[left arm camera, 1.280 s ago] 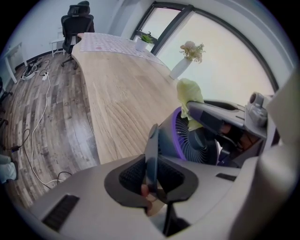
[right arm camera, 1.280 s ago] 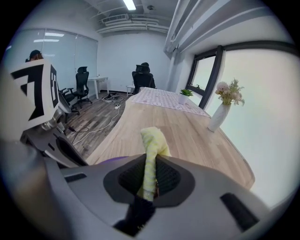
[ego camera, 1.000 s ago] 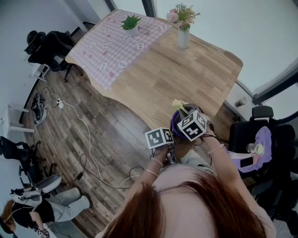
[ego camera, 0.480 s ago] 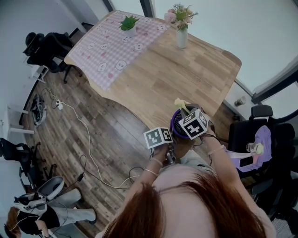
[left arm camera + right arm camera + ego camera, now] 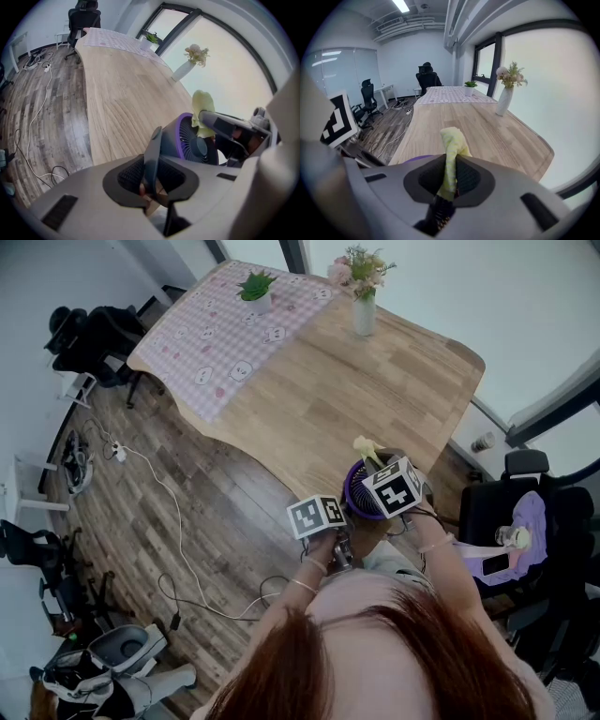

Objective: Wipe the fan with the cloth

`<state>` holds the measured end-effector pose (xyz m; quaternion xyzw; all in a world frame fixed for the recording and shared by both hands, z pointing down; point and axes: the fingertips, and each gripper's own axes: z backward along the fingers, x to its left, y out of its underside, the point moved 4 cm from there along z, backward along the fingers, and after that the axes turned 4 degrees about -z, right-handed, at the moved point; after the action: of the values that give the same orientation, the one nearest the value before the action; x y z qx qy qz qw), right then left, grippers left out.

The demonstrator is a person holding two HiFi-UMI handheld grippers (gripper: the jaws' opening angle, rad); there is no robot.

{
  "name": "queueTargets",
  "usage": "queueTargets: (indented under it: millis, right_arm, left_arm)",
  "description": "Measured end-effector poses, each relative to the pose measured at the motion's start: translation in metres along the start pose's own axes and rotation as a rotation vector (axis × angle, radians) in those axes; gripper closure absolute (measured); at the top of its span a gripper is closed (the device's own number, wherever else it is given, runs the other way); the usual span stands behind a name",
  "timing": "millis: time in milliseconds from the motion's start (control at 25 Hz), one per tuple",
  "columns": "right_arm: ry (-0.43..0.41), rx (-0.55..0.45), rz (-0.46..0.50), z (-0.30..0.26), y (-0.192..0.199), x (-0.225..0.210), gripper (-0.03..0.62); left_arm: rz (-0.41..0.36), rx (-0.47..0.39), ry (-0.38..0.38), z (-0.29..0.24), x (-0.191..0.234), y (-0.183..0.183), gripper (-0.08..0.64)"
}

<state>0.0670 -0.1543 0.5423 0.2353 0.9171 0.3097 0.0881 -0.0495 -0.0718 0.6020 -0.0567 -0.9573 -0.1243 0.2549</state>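
Two fingers [image 5: 469, 177] — cloth [image 5: 452, 140] between (right gripper [image 5: 451, 165])

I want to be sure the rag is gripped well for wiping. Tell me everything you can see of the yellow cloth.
The cloth is pale yellow, soft thin-looking fabric, bunched into a narrow crumpled strip. The right tongs are shut on its lower part; the free end stands up past their tips, folded over at the top. It is held at the near edge of the table, its end seemingly against the upper front rim of the purple-ringed fan.
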Motion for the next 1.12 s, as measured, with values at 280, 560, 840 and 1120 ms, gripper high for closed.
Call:
queueTargets:
  millis: [280,560,840,1120]
  right_arm:
    - [-0.009,-0.007,-0.093,0.002,0.005,-0.017,0.549]
    - [0.01,0.002,-0.1,0.008,0.012,-0.026,0.549]
    - [0.032,0.005,-0.109,0.014,0.022,-0.032,0.549]
    - [0.041,-0.004,-0.132,0.021,0.03,-0.038,0.549]
  left_arm:
    - [-0.002,-0.003,0.001,-0.002,-0.001,0.0,0.485]
    - [0.018,-0.01,-0.003,-0.002,-0.001,0.0,0.483]
    - [0.016,-0.024,-0.008,-0.003,-0.006,0.001,0.48]
    - [0.035,-0.053,-0.037,-0.004,-0.008,-0.001,0.479]
